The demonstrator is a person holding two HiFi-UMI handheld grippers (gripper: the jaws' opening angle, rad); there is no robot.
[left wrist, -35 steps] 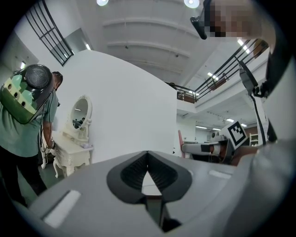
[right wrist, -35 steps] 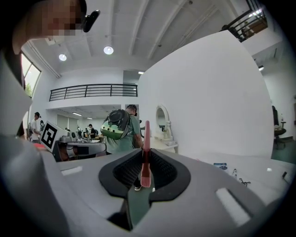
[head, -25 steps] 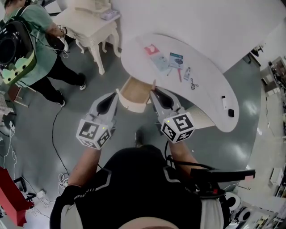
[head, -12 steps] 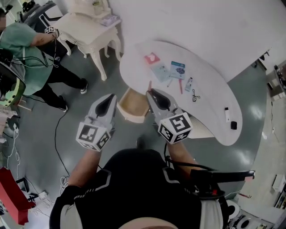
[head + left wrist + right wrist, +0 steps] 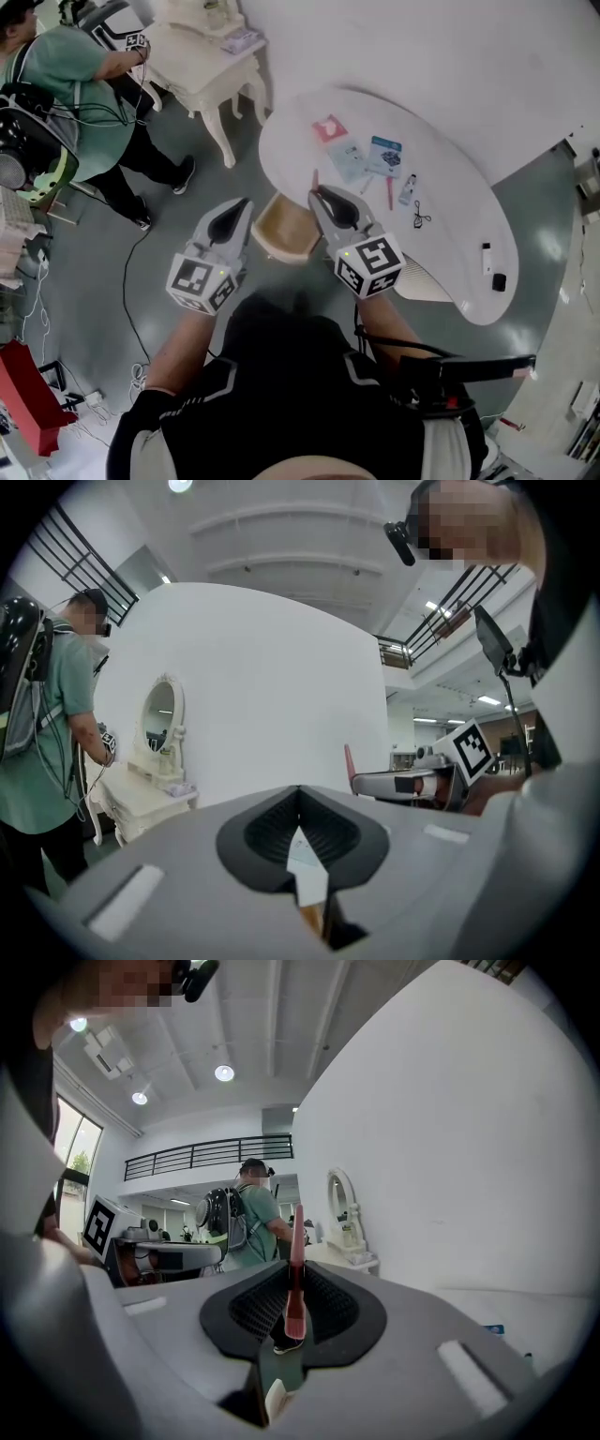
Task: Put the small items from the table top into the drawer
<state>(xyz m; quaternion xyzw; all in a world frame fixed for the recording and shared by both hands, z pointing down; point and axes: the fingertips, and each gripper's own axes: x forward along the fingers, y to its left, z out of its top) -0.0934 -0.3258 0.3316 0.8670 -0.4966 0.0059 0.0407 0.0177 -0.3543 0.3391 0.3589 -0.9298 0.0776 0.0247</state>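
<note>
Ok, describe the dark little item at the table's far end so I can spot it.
Take the white curved table and follow it to its narrow end at the right of the head view, away from the cards. Two small things lie there: a white stick and, closer to the tip, the black block, squat and dark.

Bright, even indoor light, no hard shadows anywhere.
Head view: soft overhead light, white table (image 5: 459, 202) nearly blown out, glossy grey floor (image 5: 539, 281) right of table throws a pale sheen; strong fisheye, edges far from table bend & smear. Gripper views: round black vignette, ceiling lamps (image 5: 223, 1072) high over table flare a bit, window (image 5: 70, 1147) far left of table glares. Right gripper (image 5: 292, 1283) body & red stick (image 5: 297, 1232) in its jaws soft, too near lens; bkgd clearer.
</note>
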